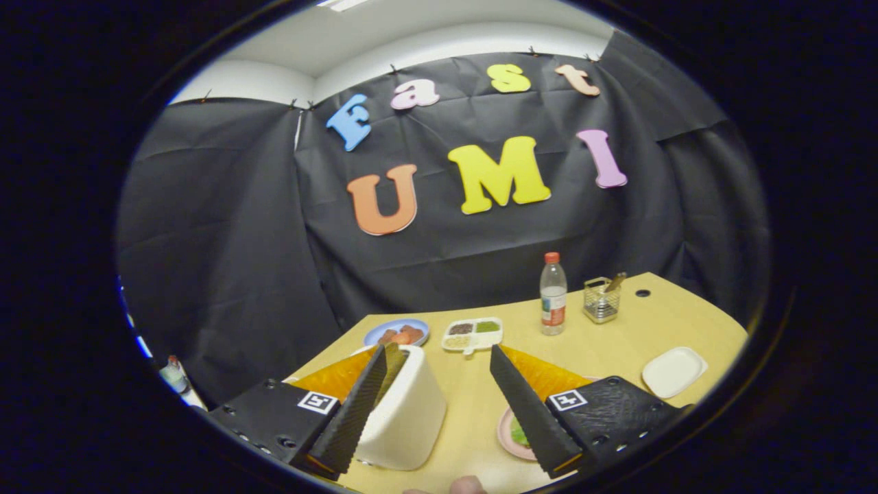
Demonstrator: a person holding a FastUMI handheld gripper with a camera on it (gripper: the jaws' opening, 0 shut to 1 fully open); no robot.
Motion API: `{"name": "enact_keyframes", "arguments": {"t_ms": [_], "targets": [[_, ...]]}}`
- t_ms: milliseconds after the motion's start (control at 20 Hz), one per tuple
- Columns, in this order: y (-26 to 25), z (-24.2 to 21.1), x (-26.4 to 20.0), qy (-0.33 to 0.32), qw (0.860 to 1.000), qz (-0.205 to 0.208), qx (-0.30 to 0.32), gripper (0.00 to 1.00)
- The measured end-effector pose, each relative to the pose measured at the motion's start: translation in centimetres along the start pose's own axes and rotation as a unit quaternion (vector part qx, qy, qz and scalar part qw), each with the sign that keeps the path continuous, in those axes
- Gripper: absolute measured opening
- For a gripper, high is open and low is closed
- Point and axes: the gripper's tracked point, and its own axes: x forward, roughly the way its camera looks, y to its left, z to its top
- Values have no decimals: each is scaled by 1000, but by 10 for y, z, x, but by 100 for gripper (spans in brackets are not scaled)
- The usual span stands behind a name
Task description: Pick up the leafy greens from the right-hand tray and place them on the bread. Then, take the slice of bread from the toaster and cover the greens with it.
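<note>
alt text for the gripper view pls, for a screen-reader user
The open claw hovers empty over a wooden table, its left finger by a white toaster and its right finger over a pink plate holding something green. Beyond sit a blue plate of food, a divided condiment tray, a water bottle, a wire basket and a white tray.

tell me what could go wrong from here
1. The gripper is open and holds nothing, with the toaster right beside one finger; a careless move could knock it over.
2. The greens on the pink plate are mostly hidden behind the other finger, so a grab may miss or catch the plate rim.
3. The bottle stands upright further back; a wide swing could topple it.
</note>
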Motion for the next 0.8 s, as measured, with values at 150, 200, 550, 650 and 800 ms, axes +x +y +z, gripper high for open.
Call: {"name": "enact_keyframes", "arguments": {"t_ms": [150, 200, 550, 650, 800], "targets": [[36, -12, 17, 9, 1000, 8, -17, 96], [42, -15, 23, 13, 1000, 3, -24, 96], [39, -41, 60, 54, 997, -45, -31, 96], [36, -46, 68, 65, 996, -52, -24, 94], [37, -50, 74, 77, 996, -50, -21, 82]]}}
